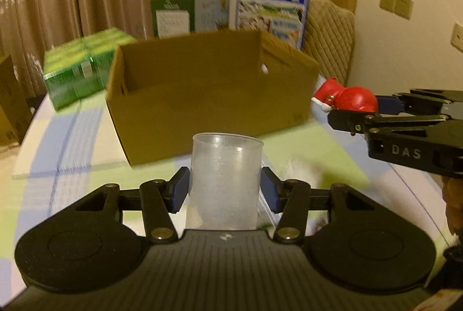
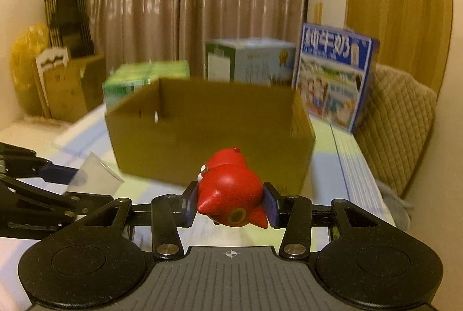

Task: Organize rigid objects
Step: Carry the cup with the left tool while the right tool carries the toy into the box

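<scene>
My left gripper [image 1: 225,189] is shut on a clear plastic cup [image 1: 224,180], held upright above the table in front of an open cardboard box [image 1: 202,105]. My right gripper [image 2: 230,202] is shut on a red toy figure [image 2: 230,192], just before the same box [image 2: 208,143]. In the left wrist view the right gripper [image 1: 358,105] comes in from the right with the red toy [image 1: 347,99], beside the box's right front corner. In the right wrist view the left gripper [image 2: 84,176] and its cup [image 2: 95,175] show at the left.
The box stands on a table with a pastel checked cloth [image 1: 66,143]. Behind it are a green carton pack [image 1: 78,67], a white-green box [image 1: 188,12] and a blue milk carton box [image 1: 272,4]. A padded chair back [image 2: 399,131] is at the right, curtains behind.
</scene>
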`<state>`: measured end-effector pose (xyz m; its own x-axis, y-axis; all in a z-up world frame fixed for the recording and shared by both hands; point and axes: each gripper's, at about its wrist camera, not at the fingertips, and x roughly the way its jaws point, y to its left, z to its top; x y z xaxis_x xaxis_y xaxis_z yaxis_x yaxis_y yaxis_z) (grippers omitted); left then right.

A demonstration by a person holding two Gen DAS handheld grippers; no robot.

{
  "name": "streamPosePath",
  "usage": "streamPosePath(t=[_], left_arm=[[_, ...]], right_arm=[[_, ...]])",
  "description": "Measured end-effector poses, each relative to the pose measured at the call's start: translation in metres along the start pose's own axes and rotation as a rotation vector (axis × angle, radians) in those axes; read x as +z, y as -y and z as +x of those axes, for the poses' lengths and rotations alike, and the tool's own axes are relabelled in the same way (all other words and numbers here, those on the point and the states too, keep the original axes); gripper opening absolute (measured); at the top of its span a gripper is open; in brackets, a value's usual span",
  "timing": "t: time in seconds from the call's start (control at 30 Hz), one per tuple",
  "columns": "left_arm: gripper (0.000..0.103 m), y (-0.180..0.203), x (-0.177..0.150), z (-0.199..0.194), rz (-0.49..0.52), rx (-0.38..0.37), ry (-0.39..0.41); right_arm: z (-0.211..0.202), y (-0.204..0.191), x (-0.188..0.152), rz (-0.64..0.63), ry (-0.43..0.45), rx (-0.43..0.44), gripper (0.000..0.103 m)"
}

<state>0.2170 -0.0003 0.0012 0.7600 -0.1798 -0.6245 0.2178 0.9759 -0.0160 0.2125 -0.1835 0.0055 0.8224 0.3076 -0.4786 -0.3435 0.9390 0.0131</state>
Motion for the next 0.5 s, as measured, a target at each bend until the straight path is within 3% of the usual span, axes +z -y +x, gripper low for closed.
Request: streamPosePath(t=[0.27, 0.5], left_arm=[[0.048, -0.032, 0.065, 0.038, -0.031, 0.067, 0.067], [0.048, -0.05, 0.1, 0.087, -0.038, 0.095, 0.026]], right_arm=[[0.056, 0.011, 0.055, 0.041, 0.059, -0.015, 0.043], [0.117, 0.016, 0.08, 0.071, 0.013, -0.004, 0.043]])
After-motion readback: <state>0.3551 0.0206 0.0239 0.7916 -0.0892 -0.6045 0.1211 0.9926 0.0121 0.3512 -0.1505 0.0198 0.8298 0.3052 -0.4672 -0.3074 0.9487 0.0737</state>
